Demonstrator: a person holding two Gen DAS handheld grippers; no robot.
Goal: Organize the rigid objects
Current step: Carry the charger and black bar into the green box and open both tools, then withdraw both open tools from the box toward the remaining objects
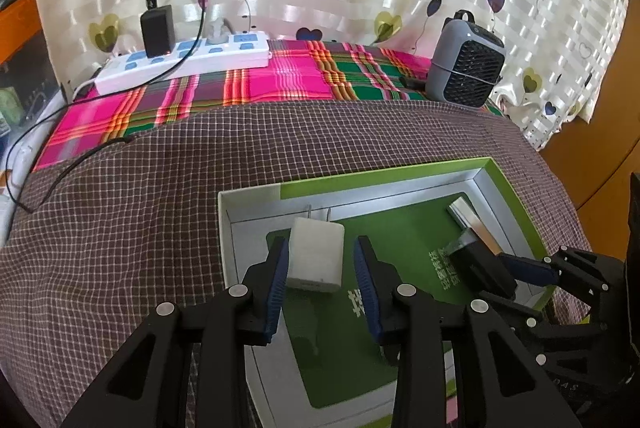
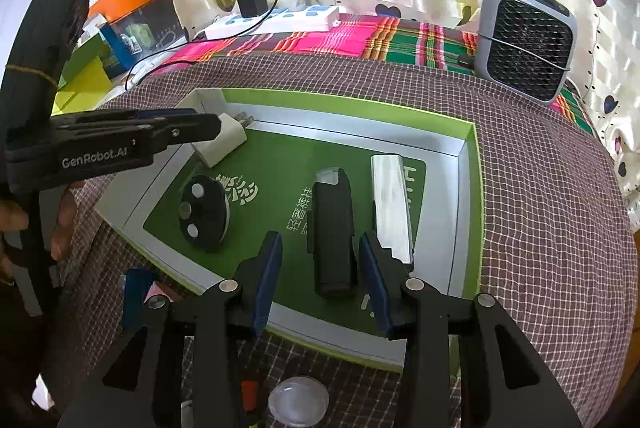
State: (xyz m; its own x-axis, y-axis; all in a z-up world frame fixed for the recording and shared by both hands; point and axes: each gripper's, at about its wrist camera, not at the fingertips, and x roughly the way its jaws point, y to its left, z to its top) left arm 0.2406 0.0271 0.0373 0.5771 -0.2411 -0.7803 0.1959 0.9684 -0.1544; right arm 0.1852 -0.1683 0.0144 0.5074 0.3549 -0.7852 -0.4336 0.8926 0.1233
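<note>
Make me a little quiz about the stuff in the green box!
1. True or false: the white charger lies outside the green box.
2. Which thing lies between the right gripper pads? A) round black disc B) black bar C) silver bar
3. Fill in: the grey fan stands at the far ____ of the bed.

Key: 1 false. 2 B, not squeezed. 3 right.

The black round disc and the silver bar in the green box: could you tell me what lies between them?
The black rectangular device lies between the disc and the silver bar, apart from both; the right wrist view shows it.
</note>
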